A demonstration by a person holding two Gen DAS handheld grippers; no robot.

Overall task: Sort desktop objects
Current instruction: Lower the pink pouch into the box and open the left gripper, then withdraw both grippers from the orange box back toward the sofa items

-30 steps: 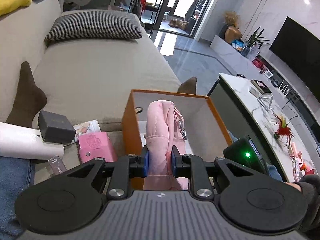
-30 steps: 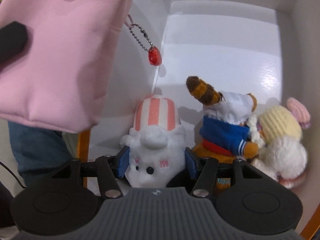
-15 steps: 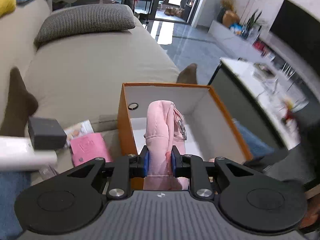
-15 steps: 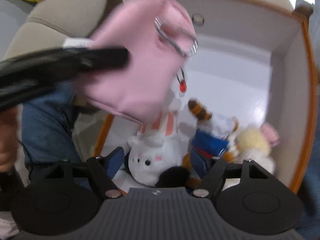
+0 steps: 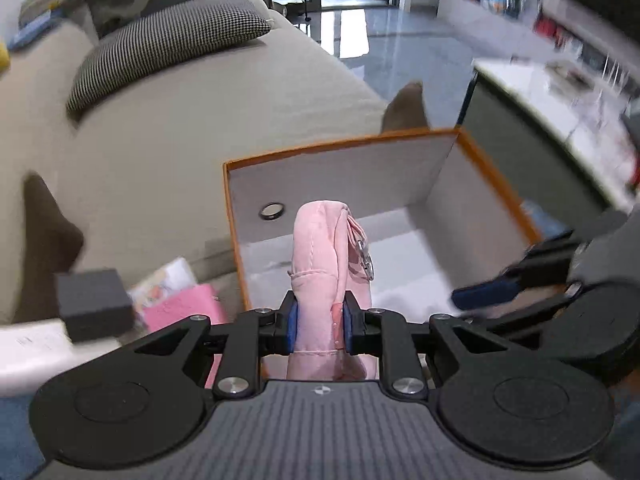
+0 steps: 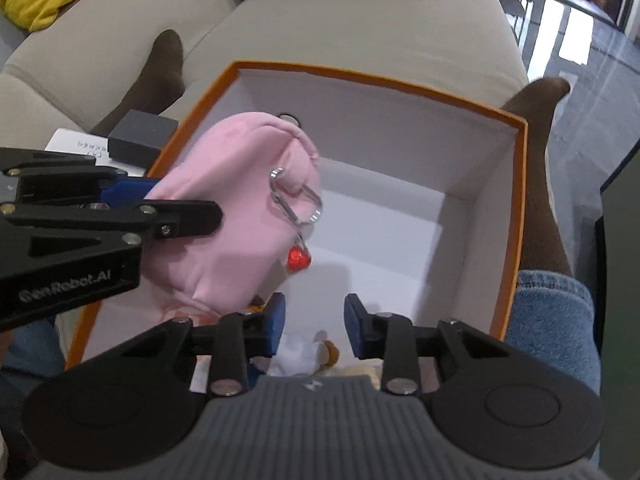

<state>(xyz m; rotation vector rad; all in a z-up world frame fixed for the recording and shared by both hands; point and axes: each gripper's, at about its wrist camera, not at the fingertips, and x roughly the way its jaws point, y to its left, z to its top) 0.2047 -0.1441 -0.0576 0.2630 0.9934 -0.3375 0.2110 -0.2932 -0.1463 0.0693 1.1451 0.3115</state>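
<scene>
Firmly clamped in left claw [image 5: 318, 328]: pink pouch [image 5: 324, 264].

You had one pink pouch [image 5: 320, 280], one orange box [image 6: 516, 208], one dark small box [image 5: 94, 304] and one checked cushion [image 5: 168, 48]. You had two grippers: left [image 5: 319, 326] and right [image 6: 315, 326]. Two socked feet [image 6: 160, 68] showed.

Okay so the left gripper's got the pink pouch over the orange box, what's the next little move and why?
Probably lower the pink pouch toward the bare white floor of the orange box, then let go. The left gripper is shut on it above the opening, while the right gripper, jaws closing on nothing, sits low over the plush toys.
</scene>
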